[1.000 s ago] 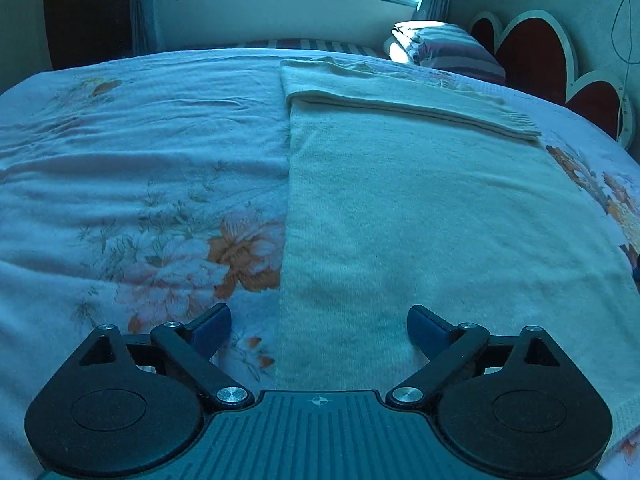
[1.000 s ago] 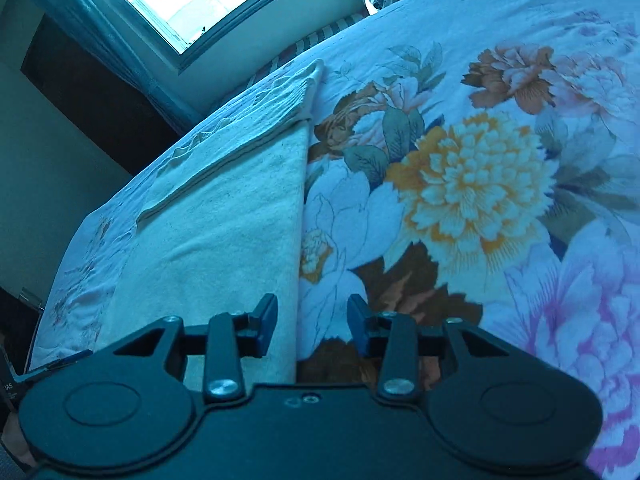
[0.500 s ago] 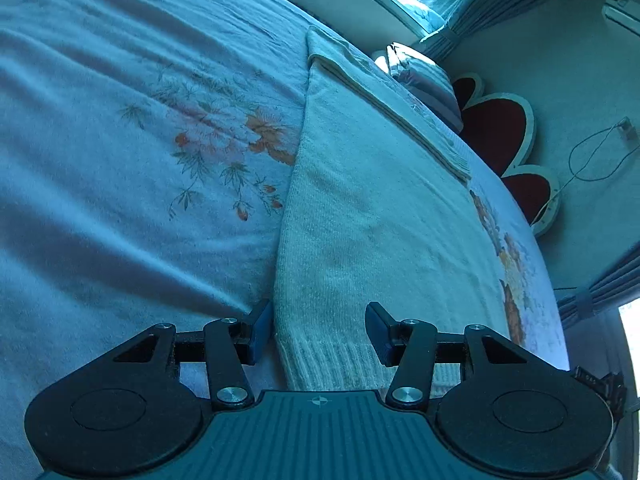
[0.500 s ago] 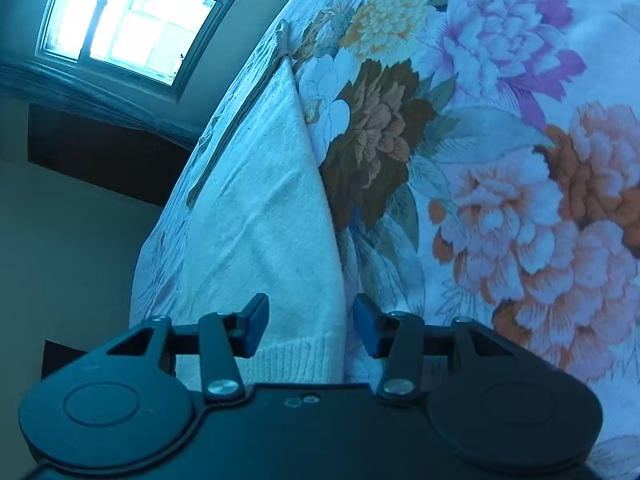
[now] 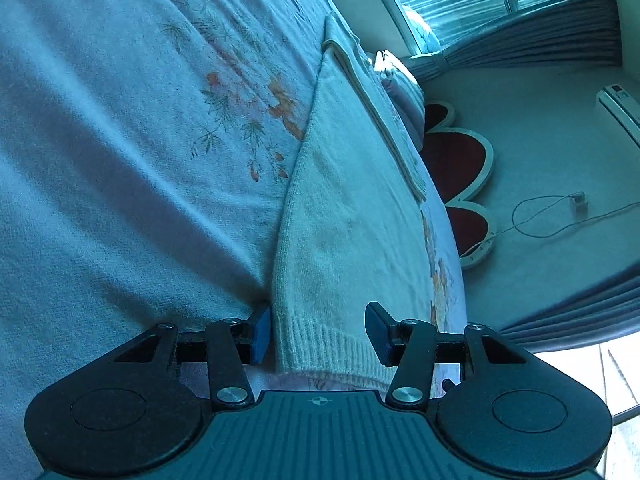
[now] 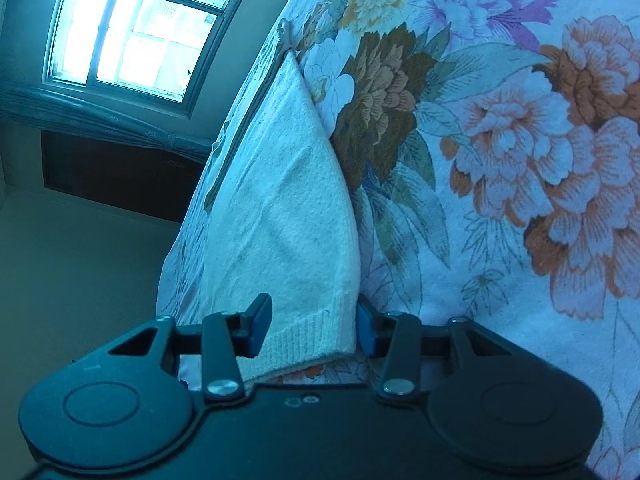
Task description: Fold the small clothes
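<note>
1. Left gripper [image 5: 318,330] sits low over the near left corner of a cream knit sweater [image 5: 352,216]; jaws apart, ribbed hem between them. Its left pad [image 5: 261,334] sits just at the garment's folded side edge; its right pad [image 5: 378,332] stands over the knit. No squeeze on the cloth can be seen.
2. Over the last second these jaws came in from wide and now stand half open, hem corner between them.
3. Right gripper [image 6: 310,330] straddles the opposite hem corner of the same sweater [image 6: 288,208]. Its right pad [image 6: 366,332] sits at the garment's side edge, its left pad [image 6: 260,330] above the ribbing. These jaws have just been closing a little; a gap shows on the left side, so no clamp.
4. Sweater lies flat on the flowered bedspread [image 5: 120,160], long axis running straight away from both grippers, ribbed hem nearest, far end toward the window [image 6: 132,28].
5. At the far end a band of the garment is folded back across its width.
6. Ahead and right of the left gripper: pillow [image 5: 404,84], scalloped red headboard [image 5: 456,156], a cord [image 5: 552,216] on the wall.
7. Bold peonies on the bedspread [image 6: 520,140] fill the right gripper's right side.
</note>
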Demonstrator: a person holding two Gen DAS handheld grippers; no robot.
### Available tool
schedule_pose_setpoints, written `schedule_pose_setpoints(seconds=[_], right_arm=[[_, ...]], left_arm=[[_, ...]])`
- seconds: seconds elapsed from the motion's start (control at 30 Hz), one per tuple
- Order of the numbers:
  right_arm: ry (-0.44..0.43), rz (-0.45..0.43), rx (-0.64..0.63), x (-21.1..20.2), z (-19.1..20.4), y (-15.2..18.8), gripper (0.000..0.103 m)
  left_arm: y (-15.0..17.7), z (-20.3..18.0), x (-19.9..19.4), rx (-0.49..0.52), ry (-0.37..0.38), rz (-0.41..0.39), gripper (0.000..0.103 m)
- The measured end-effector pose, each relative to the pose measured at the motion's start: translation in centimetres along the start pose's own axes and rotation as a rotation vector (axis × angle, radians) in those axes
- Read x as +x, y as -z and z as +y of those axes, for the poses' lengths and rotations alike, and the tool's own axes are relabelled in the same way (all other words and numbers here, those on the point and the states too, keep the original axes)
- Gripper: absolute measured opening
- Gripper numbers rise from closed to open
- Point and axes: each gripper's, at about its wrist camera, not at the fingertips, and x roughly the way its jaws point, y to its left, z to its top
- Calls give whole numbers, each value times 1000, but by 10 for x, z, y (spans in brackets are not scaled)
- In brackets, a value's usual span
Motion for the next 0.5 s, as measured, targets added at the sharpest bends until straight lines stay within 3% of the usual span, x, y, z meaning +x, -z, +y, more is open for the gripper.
schedule_pose_setpoints(seconds=[0.2, 0.33, 0.37, 0.5], right_arm=[[-10, 8, -8, 5, 3, 2, 35], [-1, -8, 6, 9, -5, 6, 15], [-1, -16, 16, 9, -8, 6, 10], [-12, -30, 28, 8, -15, 6, 7]], left_arm=[[-3, -5, 1, 63, 1, -5, 48], [-2, -3, 2, 82, -67, -16, 11], [-2, 0, 2, 76, -68, -22, 9], [0, 1, 3, 91, -58, -46, 9]])
